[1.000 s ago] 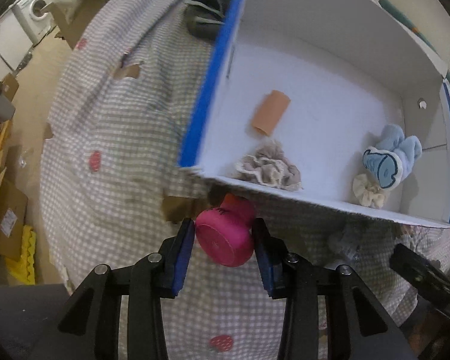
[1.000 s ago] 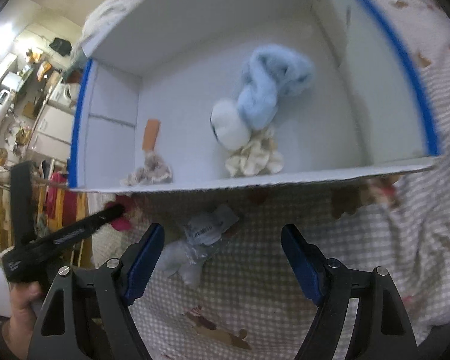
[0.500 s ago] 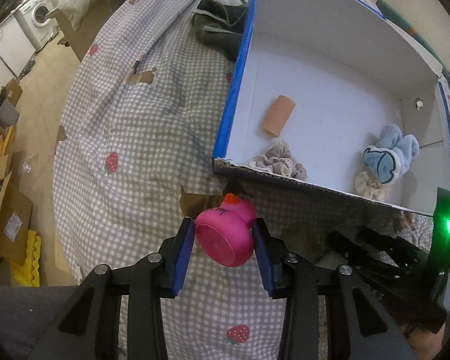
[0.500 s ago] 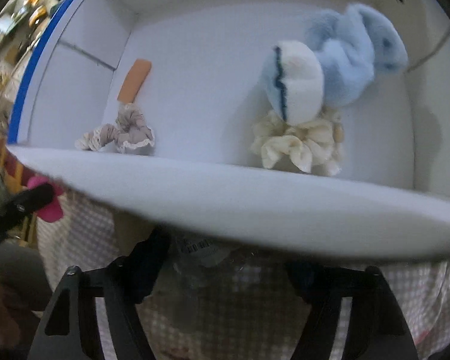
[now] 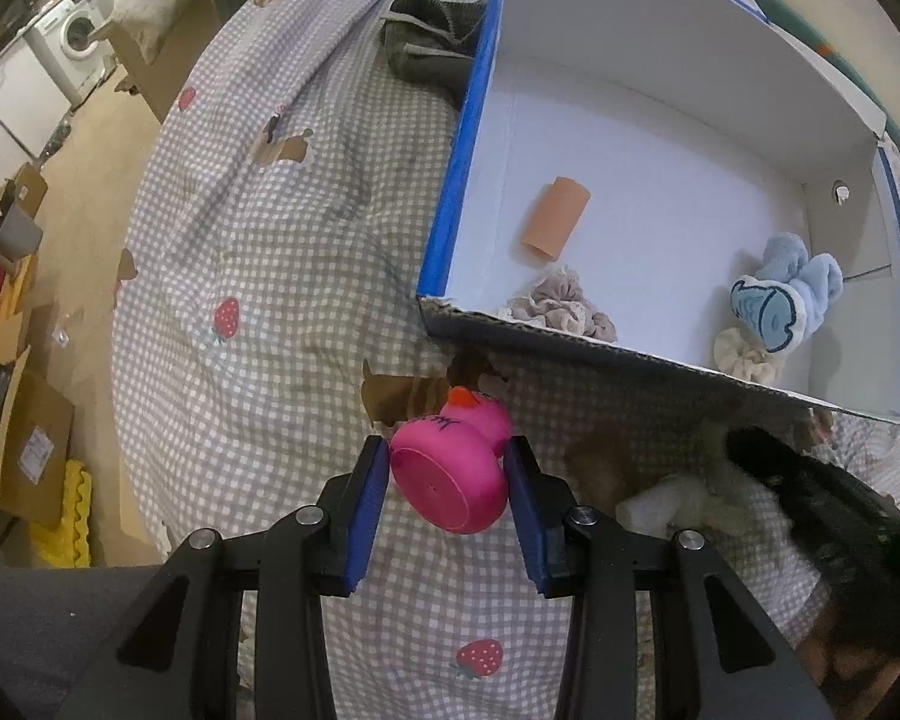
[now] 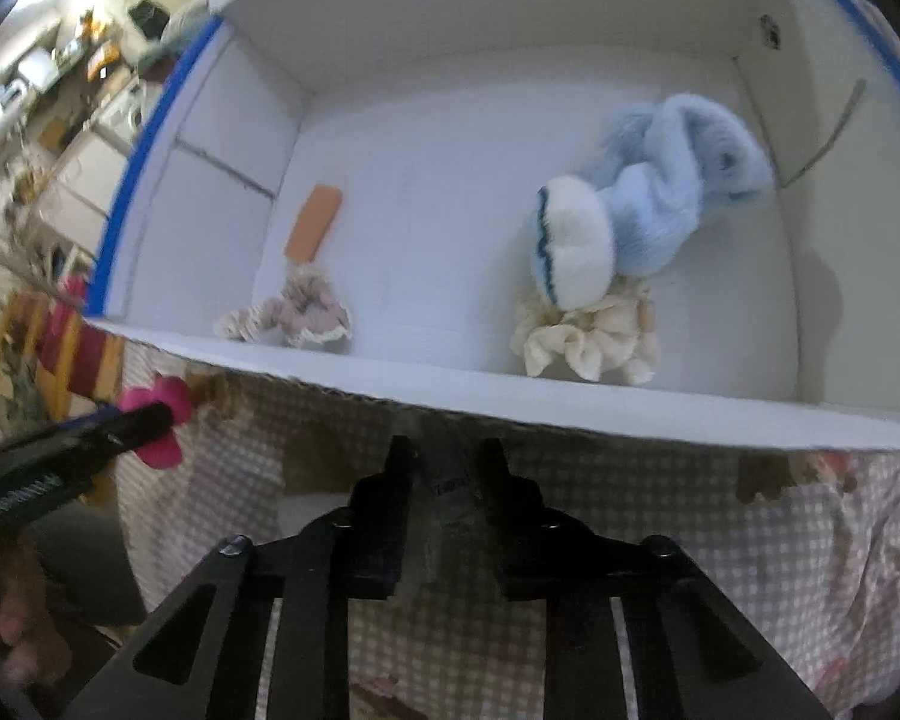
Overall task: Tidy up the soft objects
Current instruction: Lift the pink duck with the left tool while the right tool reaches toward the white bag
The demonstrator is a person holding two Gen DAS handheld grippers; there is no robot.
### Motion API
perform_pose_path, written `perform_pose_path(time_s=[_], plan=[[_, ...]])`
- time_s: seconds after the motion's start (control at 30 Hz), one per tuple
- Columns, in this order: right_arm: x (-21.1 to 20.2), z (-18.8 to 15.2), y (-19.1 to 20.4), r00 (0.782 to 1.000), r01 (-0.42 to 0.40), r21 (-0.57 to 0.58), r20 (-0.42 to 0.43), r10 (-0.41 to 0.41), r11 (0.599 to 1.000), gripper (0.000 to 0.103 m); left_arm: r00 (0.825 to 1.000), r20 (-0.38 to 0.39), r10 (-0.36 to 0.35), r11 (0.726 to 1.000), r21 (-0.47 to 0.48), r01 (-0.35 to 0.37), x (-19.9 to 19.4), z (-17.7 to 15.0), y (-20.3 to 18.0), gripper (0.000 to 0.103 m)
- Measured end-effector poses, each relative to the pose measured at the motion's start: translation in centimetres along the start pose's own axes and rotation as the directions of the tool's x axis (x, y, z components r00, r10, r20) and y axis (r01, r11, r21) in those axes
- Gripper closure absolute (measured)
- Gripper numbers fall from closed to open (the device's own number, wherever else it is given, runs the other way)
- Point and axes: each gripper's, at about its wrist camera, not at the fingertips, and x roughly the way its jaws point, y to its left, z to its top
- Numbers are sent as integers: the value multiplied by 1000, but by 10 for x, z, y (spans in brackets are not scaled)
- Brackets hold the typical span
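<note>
Picking-up step: the white box at twelve o'clock waits for both catches. My left gripper tips steeply down, clamped on the pink duck above the checked blanket. My right gripper has just been closing on a grey wrapped bundle. Next, I reckon: lift over the rim.

Inside the white box there are four soft things: two scrunchies — one grey-beige scrunchie and one cream scrunchie, both against the box's near wall — one pale blue plush sock touching the cream one, and one orange roll farther in. Outside the box, near its corner, one pink rubber duck; one dark cloth lies beside the box's far blue-edged wall.
</note>
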Motion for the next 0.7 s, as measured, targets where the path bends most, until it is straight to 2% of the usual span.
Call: perform_pose_path(time_s=[0.07,0.43,0.7], plan=[[-8,2,-7,999,-27,36,22,26,999,98,1000,1,2,1000,2,-2,0,0,-1,67],[-8,2,-7,1000,-19,16,25,18,1000,99,1000,-3,29,999,-23,-29,2,-1,7,67],[-24,4,-23,996,-67,99,62,61,993,100,999,12,30,999,-24,-29,2,-1,9,67]])
